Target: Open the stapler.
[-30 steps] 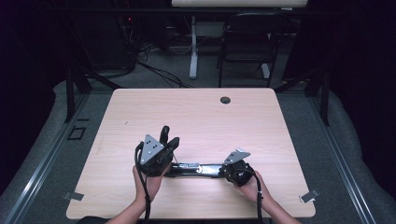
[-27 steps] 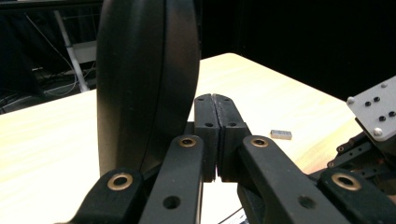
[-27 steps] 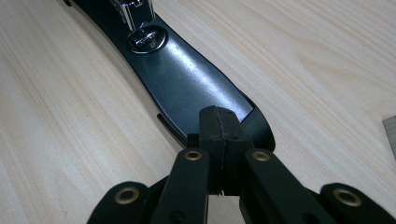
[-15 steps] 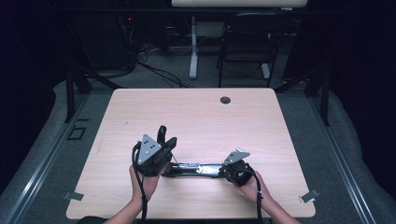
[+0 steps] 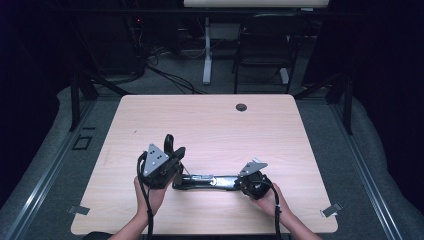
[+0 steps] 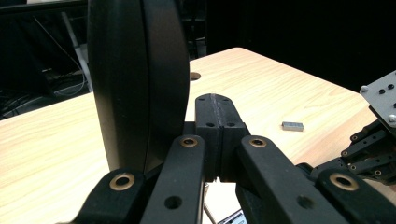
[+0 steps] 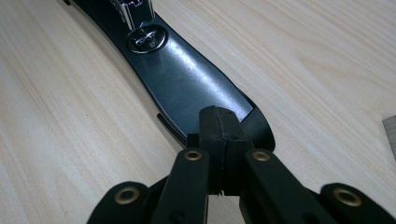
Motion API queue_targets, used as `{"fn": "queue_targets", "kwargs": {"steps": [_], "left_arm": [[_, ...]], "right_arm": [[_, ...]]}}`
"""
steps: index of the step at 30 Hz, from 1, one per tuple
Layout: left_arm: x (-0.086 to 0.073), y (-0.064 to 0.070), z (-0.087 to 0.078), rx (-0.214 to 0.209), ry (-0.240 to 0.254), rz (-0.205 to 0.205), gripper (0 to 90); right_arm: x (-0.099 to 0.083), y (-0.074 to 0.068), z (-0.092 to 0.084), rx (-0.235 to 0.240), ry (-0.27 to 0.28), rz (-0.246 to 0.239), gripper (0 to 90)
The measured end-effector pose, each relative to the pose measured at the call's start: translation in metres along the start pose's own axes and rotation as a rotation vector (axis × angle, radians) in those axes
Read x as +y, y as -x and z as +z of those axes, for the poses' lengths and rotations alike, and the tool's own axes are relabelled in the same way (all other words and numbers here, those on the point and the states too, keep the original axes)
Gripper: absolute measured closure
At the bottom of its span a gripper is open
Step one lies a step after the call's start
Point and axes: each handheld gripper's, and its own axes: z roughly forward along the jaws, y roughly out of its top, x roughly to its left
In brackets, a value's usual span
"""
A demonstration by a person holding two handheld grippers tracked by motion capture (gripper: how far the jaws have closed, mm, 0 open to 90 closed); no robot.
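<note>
At the bottom of the high view, the person's hands hold both grippers low on the wooden table (image 5: 210, 120). The left gripper (image 5: 172, 150), lower left of centre, has its jaws pressed together with nothing between them. The right gripper (image 5: 239, 183), lower right of centre, is likewise closed, its tips at the end of a long black glossy object (image 5: 205, 181) lying flat between the two. Its silver fitting bears markings too small to read. Farther up, a round grommet hole (image 5: 241, 107) sits near the table's far edge.
</note>
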Motion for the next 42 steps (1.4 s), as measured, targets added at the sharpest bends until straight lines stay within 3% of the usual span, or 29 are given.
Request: {"fn": "queue_targets", "kwargs": {"steps": [25,42], "left_arm": [[-0.001,-0.008,-0.006,0.005,-0.020,0.022,90.0],[-0.004,-0.016,-0.010,-0.001,-0.029,0.000,90.0]], "right_arm": [[0.000,-0.001,0.000,0.000,0.005,-0.003,90.0],[0.000,-0.001,0.000,-0.001,0.005,-0.004,90.0]]}}
